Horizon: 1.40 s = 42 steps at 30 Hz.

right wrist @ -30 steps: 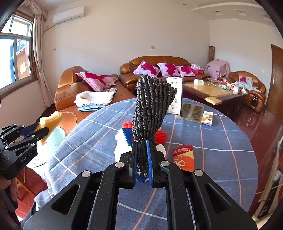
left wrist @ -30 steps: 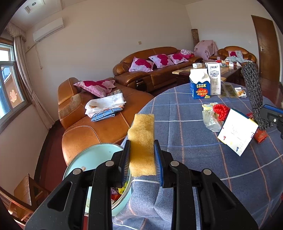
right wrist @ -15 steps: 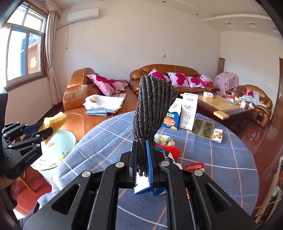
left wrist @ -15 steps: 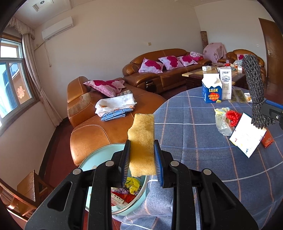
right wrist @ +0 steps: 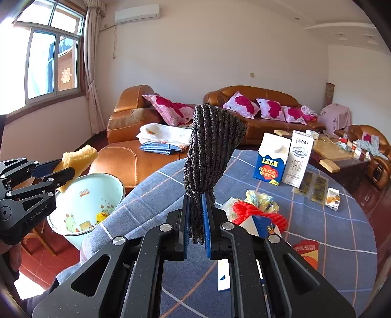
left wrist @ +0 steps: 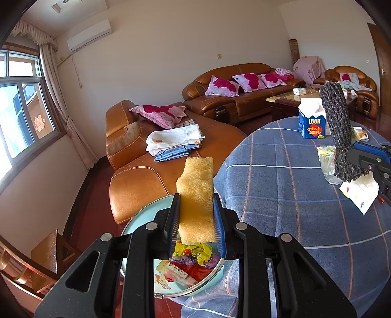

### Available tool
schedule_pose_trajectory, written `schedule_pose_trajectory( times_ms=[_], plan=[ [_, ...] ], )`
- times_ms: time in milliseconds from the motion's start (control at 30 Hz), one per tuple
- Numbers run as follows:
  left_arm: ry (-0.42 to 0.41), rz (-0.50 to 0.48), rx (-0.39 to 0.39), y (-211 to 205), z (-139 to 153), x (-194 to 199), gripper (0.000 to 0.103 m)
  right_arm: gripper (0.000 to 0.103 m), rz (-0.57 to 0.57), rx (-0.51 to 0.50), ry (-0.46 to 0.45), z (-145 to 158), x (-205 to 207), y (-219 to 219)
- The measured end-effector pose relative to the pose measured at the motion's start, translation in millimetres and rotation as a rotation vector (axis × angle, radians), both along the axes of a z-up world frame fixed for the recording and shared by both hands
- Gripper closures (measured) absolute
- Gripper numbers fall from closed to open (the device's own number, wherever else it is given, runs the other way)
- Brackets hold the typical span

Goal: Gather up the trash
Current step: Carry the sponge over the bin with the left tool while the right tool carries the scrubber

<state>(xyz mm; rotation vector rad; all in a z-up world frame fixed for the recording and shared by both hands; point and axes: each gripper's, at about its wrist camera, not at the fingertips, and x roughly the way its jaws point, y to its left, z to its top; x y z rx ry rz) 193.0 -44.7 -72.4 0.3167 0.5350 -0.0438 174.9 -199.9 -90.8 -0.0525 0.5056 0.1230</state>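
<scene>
Over the pale blue round plastic bin (left wrist: 136, 220) beside the table, the left gripper (left wrist: 195, 227) pinches a yellow rectangular sponge (left wrist: 196, 195), jaws narrowly apart. Above the checked blue tablecloth (right wrist: 317, 232), the right gripper (right wrist: 195, 225) clamps a dark grey ribbed knitted cloth (right wrist: 212, 149), jaws nearly closed.

sofa (right wrist: 256, 115) with pink pillows (right wrist: 240, 105) at far wall | chaise (left wrist: 156, 171) bearing folded cloths (left wrist: 174, 141) | window (right wrist: 48, 66) at left | air conditioner (right wrist: 137, 12) high on wall | coffee table (right wrist: 334, 151) at right | armchair (left wrist: 352, 80) beyond | wooden chair (left wrist: 36, 264) lower left
</scene>
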Motion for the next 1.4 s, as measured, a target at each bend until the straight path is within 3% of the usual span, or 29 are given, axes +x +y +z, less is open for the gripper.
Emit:
schedule_pose_trajectory(
  times_ms=[633, 1400],
  plan=[
    [0.02, 0.082, 0.05, 28.1, -9.3, 10.2, 0.078, 0.093, 0.119, -0.035, 0.043, -20.8, 38.6, 25.5],
    [0.01, 0.213, 0.067, 73.4, -8.5, 12.0, 0.078, 0.093, 0.272, -0.078, 0.027, -28.6, 67.1, 79.7]
  ],
)
